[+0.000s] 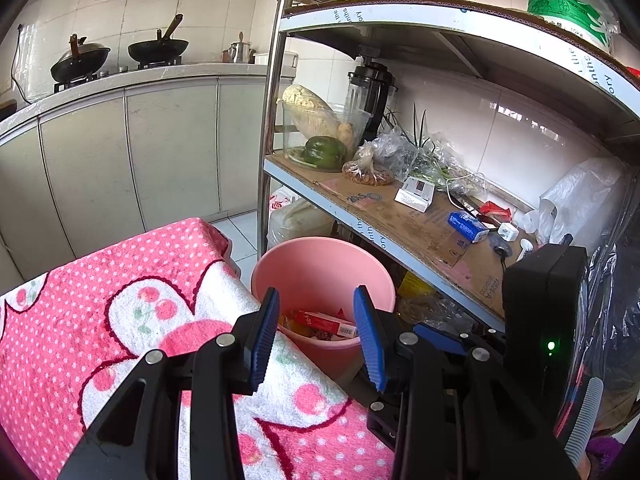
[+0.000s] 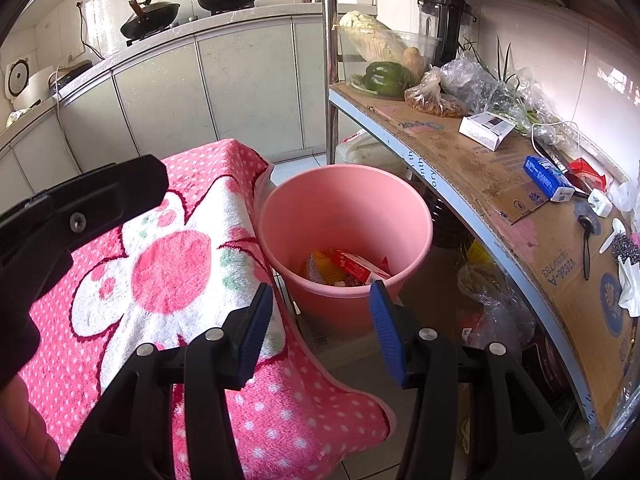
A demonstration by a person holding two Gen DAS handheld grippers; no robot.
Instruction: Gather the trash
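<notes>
A pink bucket (image 1: 320,268) stands on the floor between a towel-covered surface and a metal shelf; it also shows in the right wrist view (image 2: 344,208). Inside lie a red-and-white carton (image 1: 326,322) (image 2: 360,266) and yellow wrapper scraps (image 2: 324,270). My left gripper (image 1: 318,338) is open and empty, just above the bucket's near rim. My right gripper (image 2: 320,332) is open and empty, in front of the bucket. The right gripper's body shows at the right of the left wrist view (image 1: 540,312).
A pink dotted towel (image 2: 168,264) covers the surface at left. The cardboard-lined shelf (image 2: 492,184) at right holds a blue pack (image 2: 546,178), a white box (image 2: 486,130), bagged vegetables and a blender. Cabinets and woks stand behind.
</notes>
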